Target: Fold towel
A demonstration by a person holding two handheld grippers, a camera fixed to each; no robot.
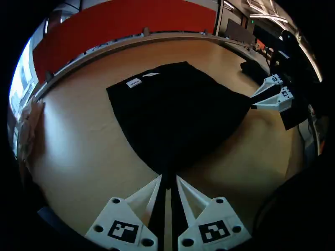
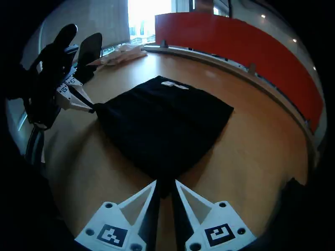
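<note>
Left hand-held gripper (image 1: pixel 169 180) clenched on near corner of black towel (image 1: pixel 176 108); right hand-held gripper (image 2: pixel 166 183) pinching neighbouring corner. Towel spreads forward from both over wooden counter (image 1: pixel 83 138). Held edge stretched between grippers, far edge with white label (image 1: pixel 135 83) lying flat. Neither hand nearer. Likely next: carry held edge forward onto labelled edge. Long axis unclear through fisheye.

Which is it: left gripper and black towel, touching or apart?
Touching: in the left gripper view, the left gripper pinches the black towel by its corner.
</note>
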